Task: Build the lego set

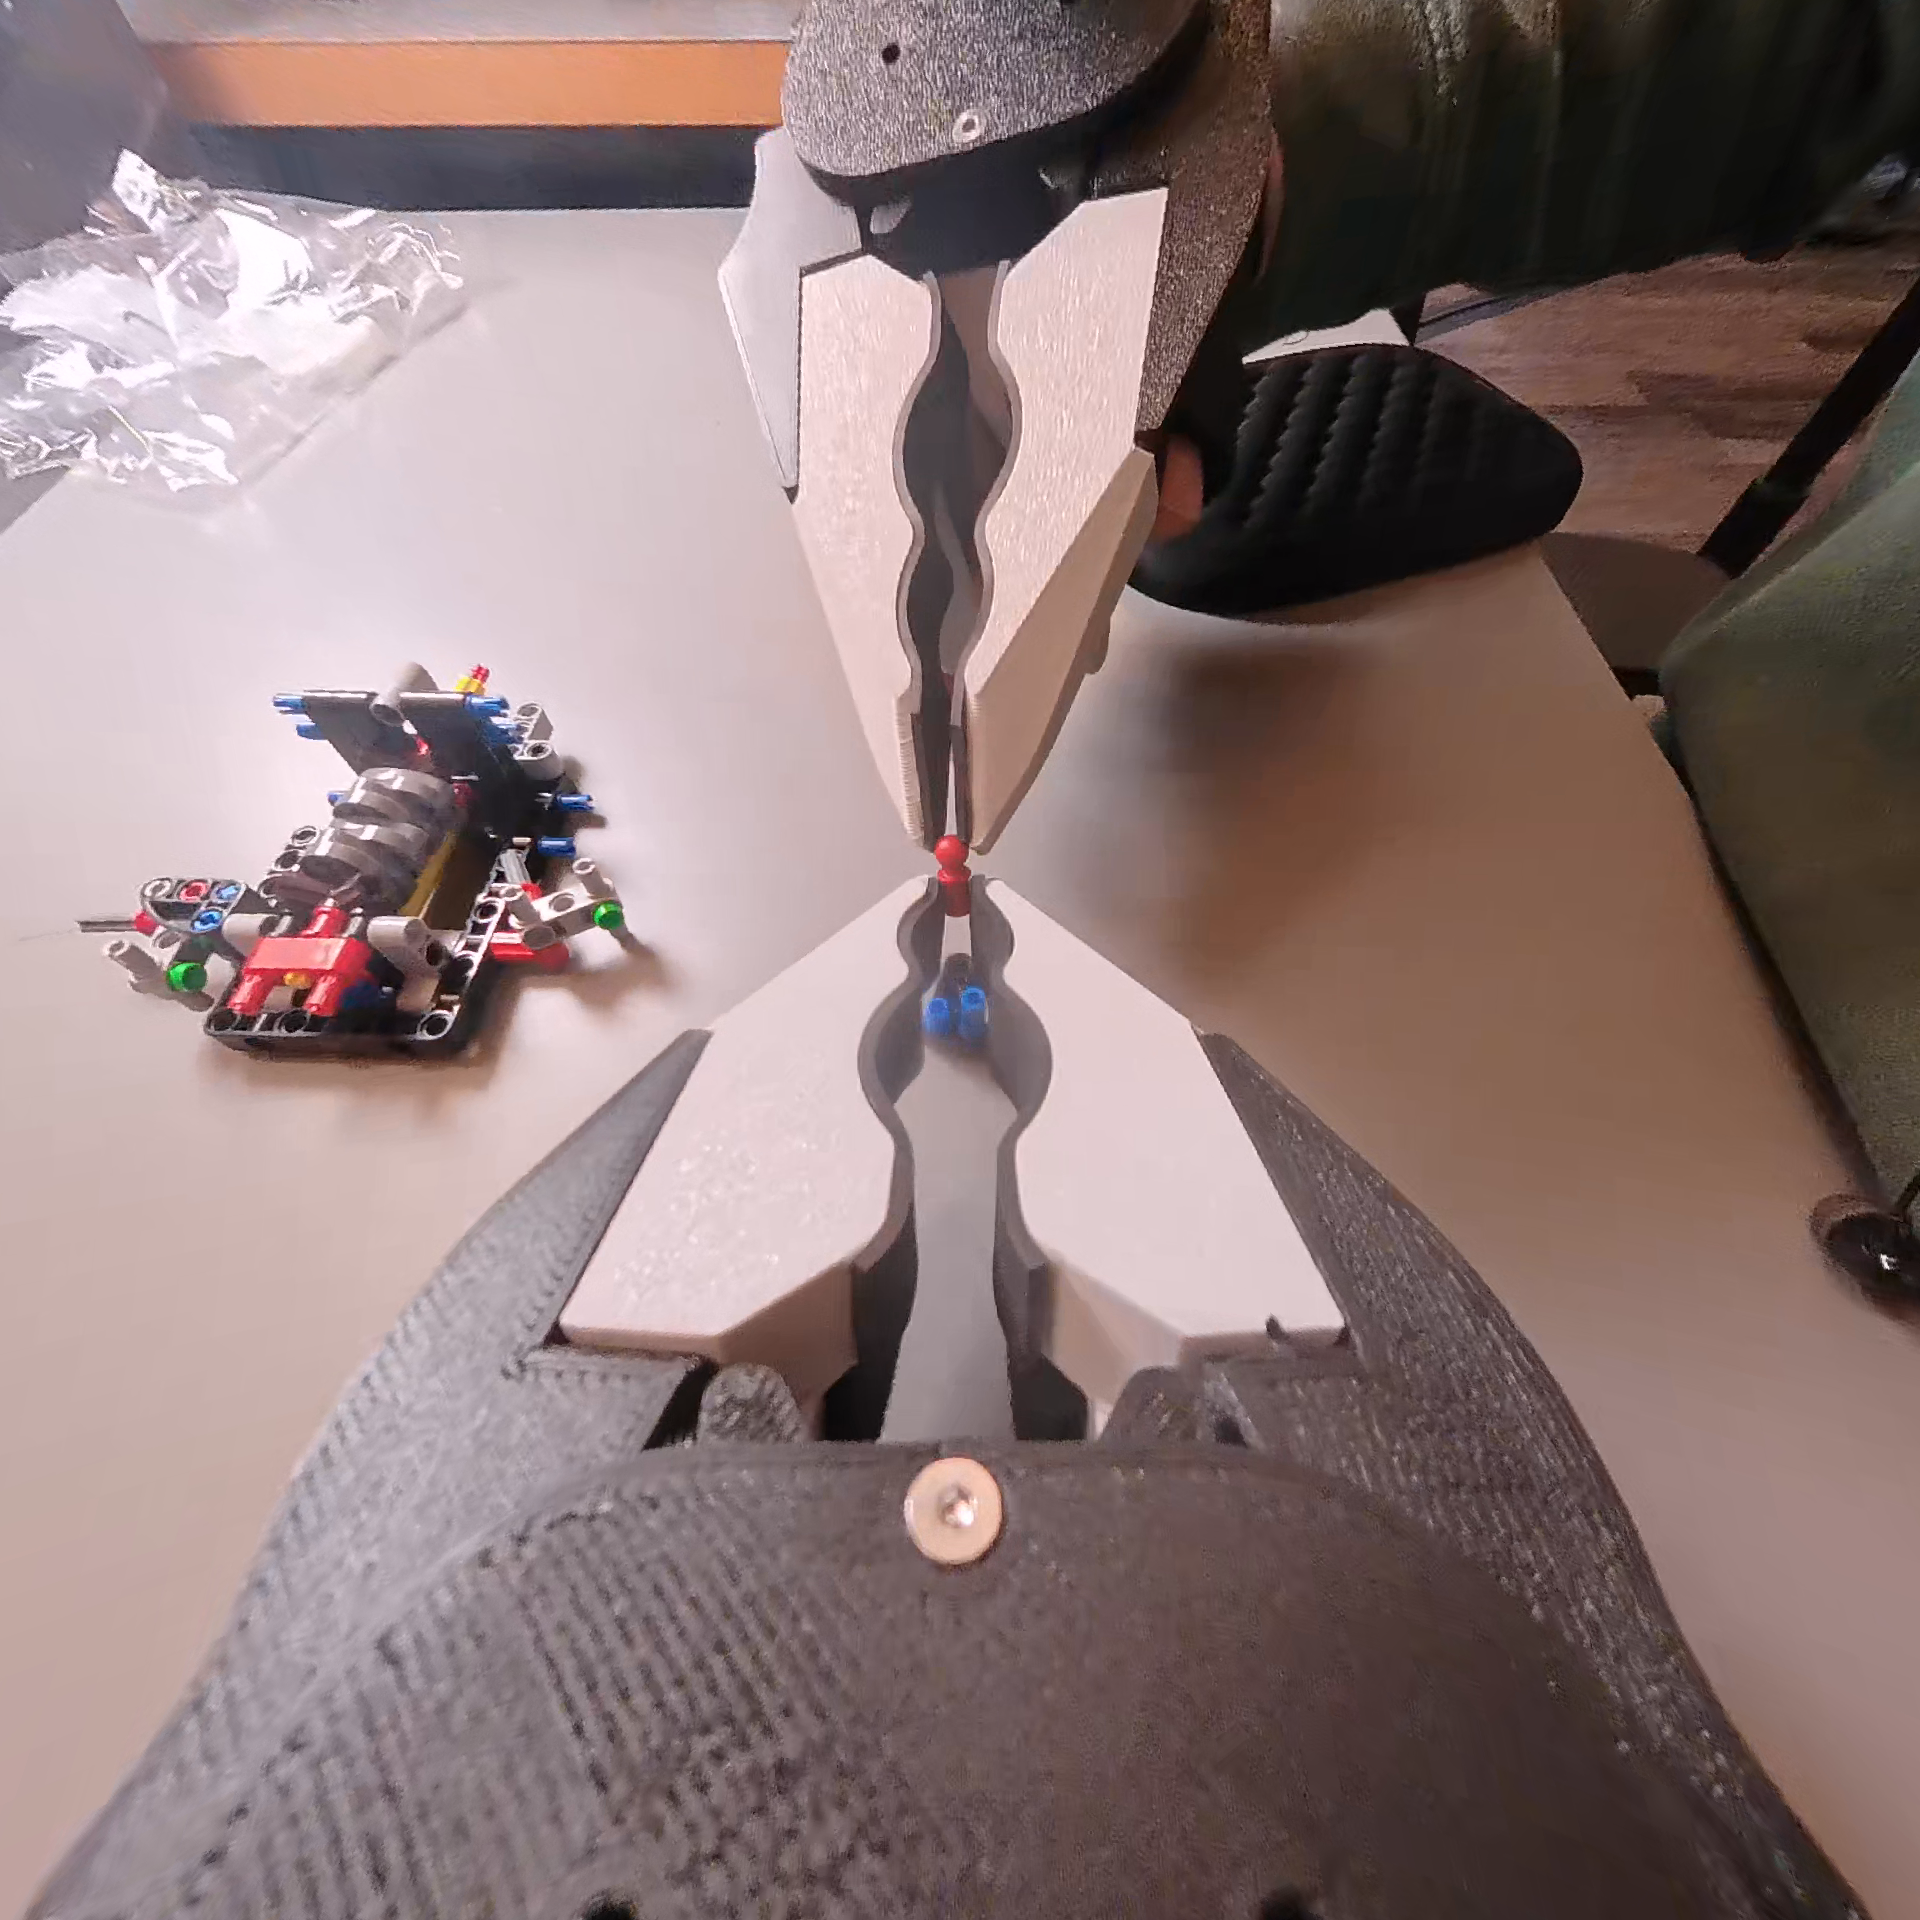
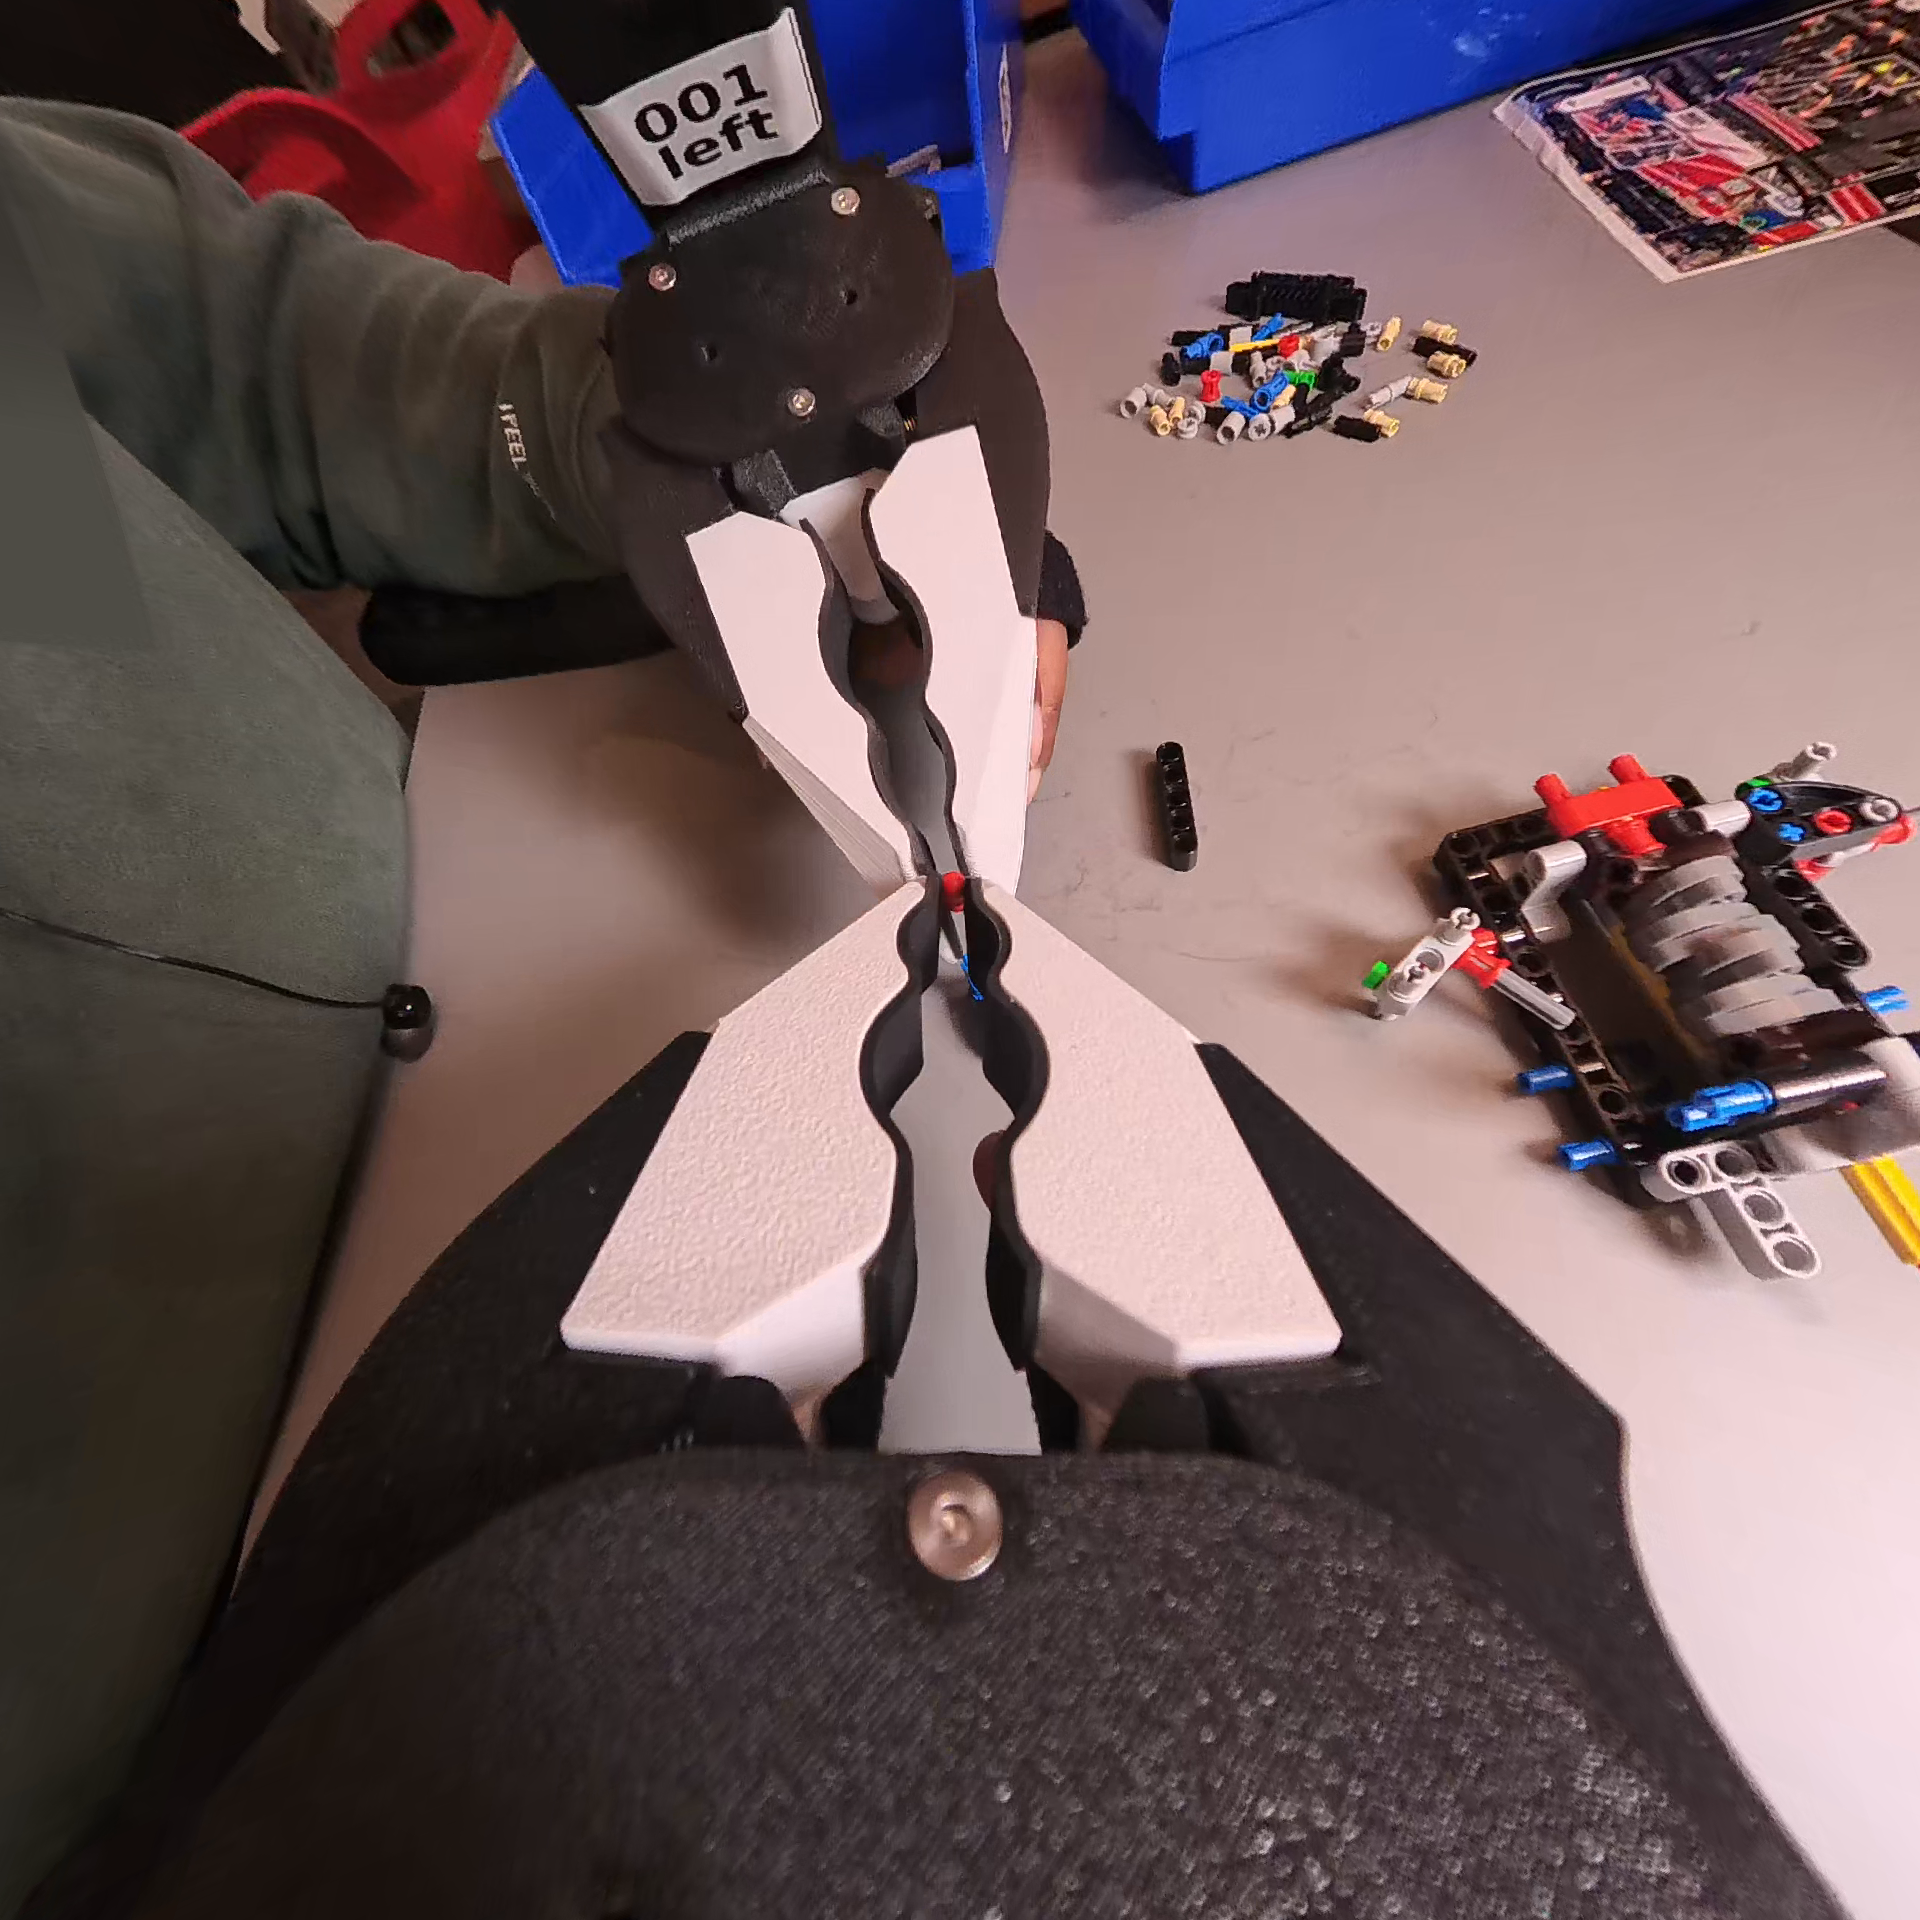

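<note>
Grippers meet tip to tip above the grey table (image 1: 520, 520). Left gripper (image 1: 951, 896) is closed on a small red ball-head pin (image 1: 948, 878): shaft pinched at the very fingertips, ball end poking out forward. Right gripper (image 1: 943, 826) comes in from the opposite side in the left wrist view, its tips touching or nearly touching the ball; jaws nearly together, but I cannot tell whether it actually clamps the pin. Right wrist view shows the same contact: right gripper (image 2: 951, 902), left gripper (image 2: 948, 878), red pin (image 2: 952, 888) between both tip pairs, with something thin and blue (image 2: 971, 982) in the gap just behind the right tips, too small to identify. Two small blue connector pieces (image 1: 956, 1010) show through the left gripper's finger gap, on the table below. Partly built lego chassis (image 1: 384, 873) sits on the table well apart from the grippers, off to the left in the left wrist view and to the right (image 2: 1683, 987) in the right wrist view. Loose black beam (image 2: 1175, 805) lies between the grippers and the chassis. Pile of small loose parts (image 2: 1299, 364) farther back, instruction booklet (image 2: 1725, 135) and blue bins (image 2: 1351, 94) beyond. Clear plastic bags (image 1: 197, 322) at far left of the table.
</note>
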Demonstrator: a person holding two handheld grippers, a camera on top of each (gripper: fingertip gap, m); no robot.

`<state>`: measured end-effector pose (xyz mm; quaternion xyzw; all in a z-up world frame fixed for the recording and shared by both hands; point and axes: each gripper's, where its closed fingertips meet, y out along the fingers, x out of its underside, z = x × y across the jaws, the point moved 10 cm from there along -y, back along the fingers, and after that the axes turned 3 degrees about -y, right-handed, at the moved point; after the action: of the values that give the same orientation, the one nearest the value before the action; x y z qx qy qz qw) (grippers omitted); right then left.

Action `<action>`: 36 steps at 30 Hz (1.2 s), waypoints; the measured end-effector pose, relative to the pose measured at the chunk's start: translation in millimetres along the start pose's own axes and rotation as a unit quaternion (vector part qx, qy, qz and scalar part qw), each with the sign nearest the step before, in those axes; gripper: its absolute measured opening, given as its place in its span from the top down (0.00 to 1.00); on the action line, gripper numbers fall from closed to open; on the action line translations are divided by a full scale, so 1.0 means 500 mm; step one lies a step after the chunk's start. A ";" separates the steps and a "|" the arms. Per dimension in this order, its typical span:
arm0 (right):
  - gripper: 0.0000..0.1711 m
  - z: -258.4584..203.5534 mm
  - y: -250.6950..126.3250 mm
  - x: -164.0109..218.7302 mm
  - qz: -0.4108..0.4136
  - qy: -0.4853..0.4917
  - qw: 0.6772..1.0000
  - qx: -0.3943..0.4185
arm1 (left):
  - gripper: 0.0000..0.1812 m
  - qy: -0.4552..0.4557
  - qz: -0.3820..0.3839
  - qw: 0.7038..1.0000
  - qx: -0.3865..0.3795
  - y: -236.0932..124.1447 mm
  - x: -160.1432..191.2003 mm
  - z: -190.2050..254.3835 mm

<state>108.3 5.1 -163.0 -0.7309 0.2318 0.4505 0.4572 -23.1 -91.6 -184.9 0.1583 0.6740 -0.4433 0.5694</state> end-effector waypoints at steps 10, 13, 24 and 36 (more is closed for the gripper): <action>0.95 -0.011 0.010 0.002 -0.077 -0.072 0.994 0.001 | 0.99 0.023 -0.042 0.999 0.002 0.013 0.006 0.008; 0.98 -0.012 0.012 -0.002 -0.093 -0.089 0.992 0.005 | 0.99 0.028 -0.049 0.998 0.001 0.013 0.007 0.009; 0.99 -0.015 0.020 -0.010 -0.128 -0.116 0.985 0.003 | 0.99 0.033 -0.060 0.998 0.001 0.015 0.008 0.012; 0.99 0.004 0.055 -0.019 -0.247 -0.101 0.963 0.019 | 0.84 0.025 -0.123 0.992 -0.010 0.015 0.032 -0.009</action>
<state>82.1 -6.8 -168.0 -0.7069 0.0049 0.3907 0.5896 -25.4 -88.6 -202.8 0.0796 0.7069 -0.4992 0.4946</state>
